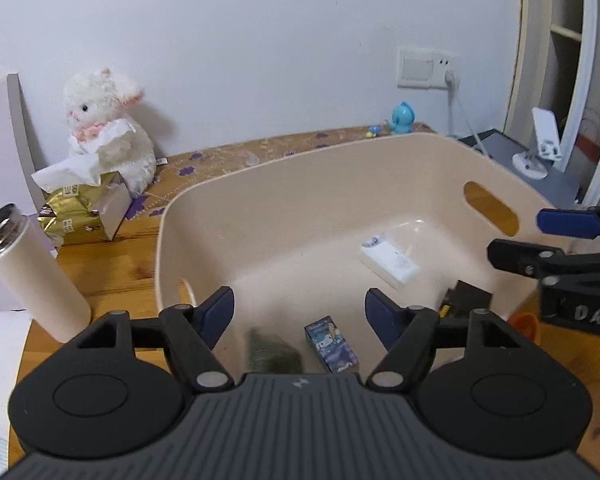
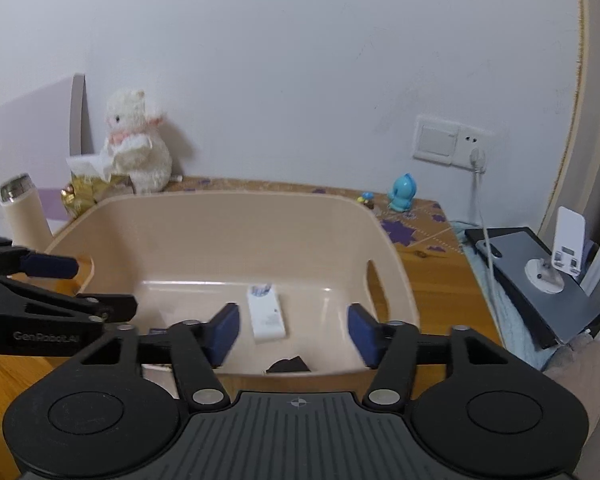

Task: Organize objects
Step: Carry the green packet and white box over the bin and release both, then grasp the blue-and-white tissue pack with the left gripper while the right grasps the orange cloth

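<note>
Bin: beige plastic tub (image 1: 260, 200) collecting a white packet (image 1: 388, 262), blue carton (image 1: 332, 346), a blurred dark item, possibly dropping.
Left gripper (image 1: 299, 312): wide, empty, above tub.
Right gripper (image 2: 293, 330): wide, empty.

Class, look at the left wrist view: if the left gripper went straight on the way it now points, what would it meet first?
Probably the floor of the beige bin, near the small blue box. The left gripper, jaws open and empty, points into it; depth is uncertain.

I see a smooth, faintly glossy beige plastic bin (image 1: 260, 200) on a varnished wooden table (image 1: 112, 276). The cream bottle (image 1: 36, 276) looks matt with a shiny metal rim, beside crinkled gold foil wrapping (image 1: 72, 216) and a fluffy white plush toy (image 1: 112, 128).
</note>
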